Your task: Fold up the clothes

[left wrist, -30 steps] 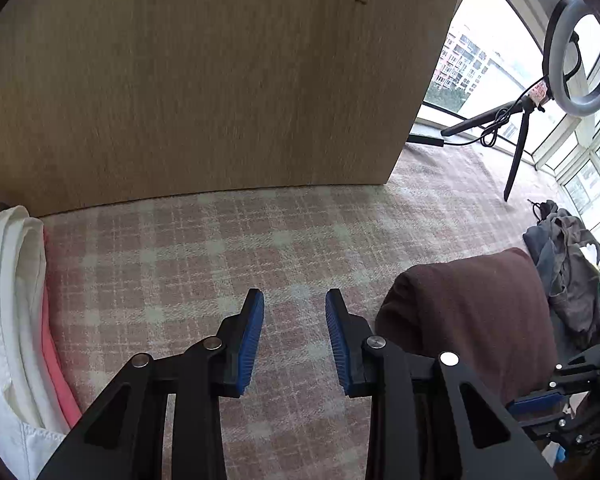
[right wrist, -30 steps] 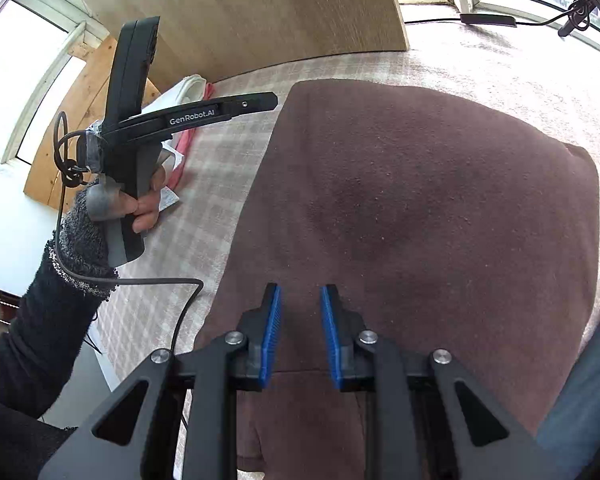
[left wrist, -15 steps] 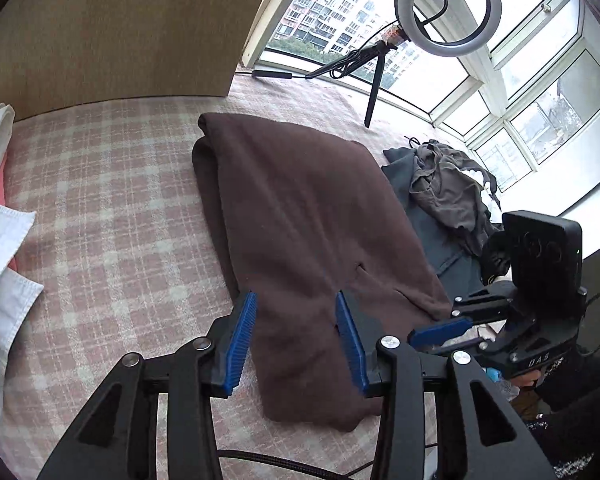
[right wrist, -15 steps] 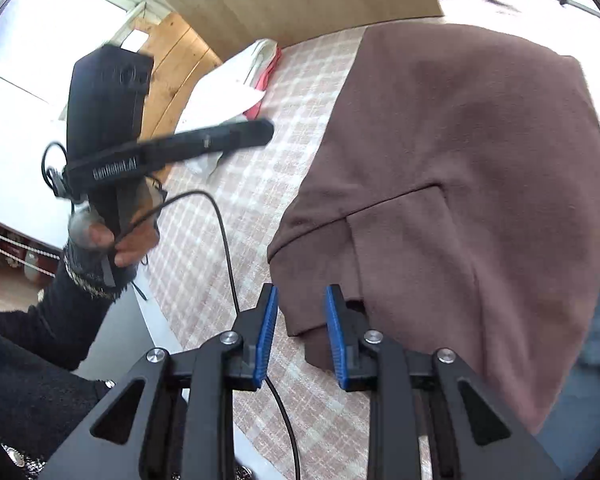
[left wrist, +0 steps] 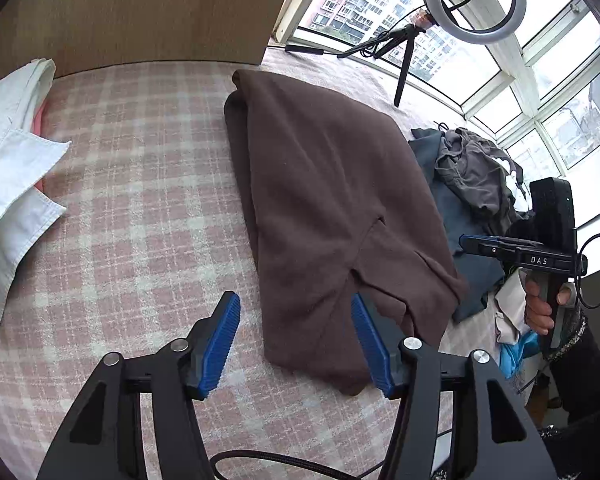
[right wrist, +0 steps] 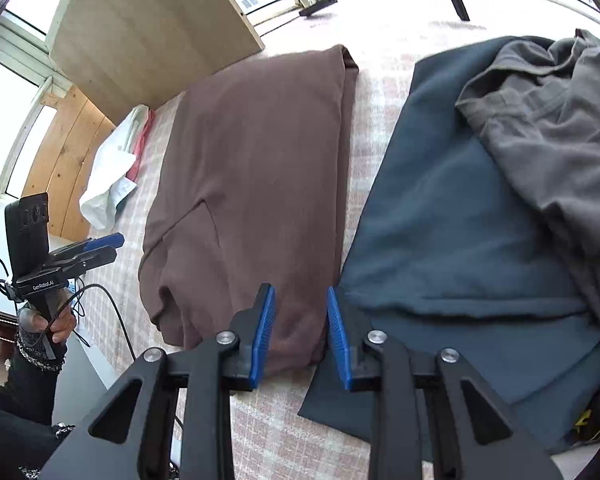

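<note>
A brown garment (left wrist: 324, 200) (right wrist: 256, 168) lies folded lengthwise on the pink checked cloth (left wrist: 140, 200). My left gripper (left wrist: 296, 340) hovers over its near left corner, its jaws opening, with the cloth's hem seen between the blue pads but untouched. My right gripper (right wrist: 300, 332) hovers over the near right corner of the brown garment, jaws also opening, pads clear of the fabric. Each gripper shows in the other's view, held in a hand: the right gripper (left wrist: 500, 246) and the left gripper (right wrist: 96, 248).
White and pink folded clothes (left wrist: 12, 168) lie at the left. A dark blue garment (right wrist: 460, 240) with a grey one (right wrist: 548, 128) heaped on it lies right of the brown one. A wooden board (left wrist: 140, 12) stands behind; a ring light tripod (left wrist: 472, 0) stands by the windows.
Both grippers drew back from the far end of the brown garment to its near edge and their jaws widened. The right one swung right, bringing the blue and grey clothes into view.
</note>
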Motion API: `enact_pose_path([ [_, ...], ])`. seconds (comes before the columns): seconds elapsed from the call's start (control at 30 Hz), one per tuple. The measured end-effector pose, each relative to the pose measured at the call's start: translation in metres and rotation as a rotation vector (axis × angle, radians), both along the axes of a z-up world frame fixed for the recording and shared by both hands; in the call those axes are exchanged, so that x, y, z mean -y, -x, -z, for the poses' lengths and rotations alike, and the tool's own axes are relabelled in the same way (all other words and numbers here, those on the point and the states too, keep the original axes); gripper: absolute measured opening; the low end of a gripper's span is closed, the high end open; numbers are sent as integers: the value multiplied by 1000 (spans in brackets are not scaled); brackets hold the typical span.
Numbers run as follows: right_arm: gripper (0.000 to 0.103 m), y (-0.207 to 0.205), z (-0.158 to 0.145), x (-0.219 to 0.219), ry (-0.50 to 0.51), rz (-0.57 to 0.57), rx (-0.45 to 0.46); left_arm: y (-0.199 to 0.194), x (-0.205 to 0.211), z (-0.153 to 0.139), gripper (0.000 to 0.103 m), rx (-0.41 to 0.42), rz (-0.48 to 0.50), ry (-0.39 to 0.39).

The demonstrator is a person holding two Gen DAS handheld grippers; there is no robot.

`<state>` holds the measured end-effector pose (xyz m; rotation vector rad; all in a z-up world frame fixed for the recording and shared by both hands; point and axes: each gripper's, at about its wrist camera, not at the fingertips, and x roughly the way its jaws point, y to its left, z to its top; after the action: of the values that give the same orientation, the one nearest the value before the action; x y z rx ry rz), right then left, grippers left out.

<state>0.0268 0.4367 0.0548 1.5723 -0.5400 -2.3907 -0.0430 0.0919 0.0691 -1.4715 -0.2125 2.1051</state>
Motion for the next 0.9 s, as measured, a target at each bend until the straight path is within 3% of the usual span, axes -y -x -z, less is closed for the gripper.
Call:
enact_pose_path([
  [0.03, 53, 8, -5, -2, -8, 16, -44, 8, -3, 0, 69, -10, -14, -5],
  [0.07, 56, 18, -7, -3, -12, 18, -77, 17, -8, 4, 69, -16, -16, 9],
  [0.23, 57, 59, 15, 0, -61, 18, -78, 44, -27, 26, 69, -17, -49, 70],
  [0.4, 57, 65, 43, 2, 38, 25, -63, 44, -35, 48, 69, 29, -60, 64],
  [0.73, 55, 59, 46, 30, 38, -144, -76, 35, -55, 46, 66, 8, -37, 60],
  [0.9, 34, 60, 50, 34, 83, -116, -66, 38, -48, 48, 37, 4, -96, 31],
])
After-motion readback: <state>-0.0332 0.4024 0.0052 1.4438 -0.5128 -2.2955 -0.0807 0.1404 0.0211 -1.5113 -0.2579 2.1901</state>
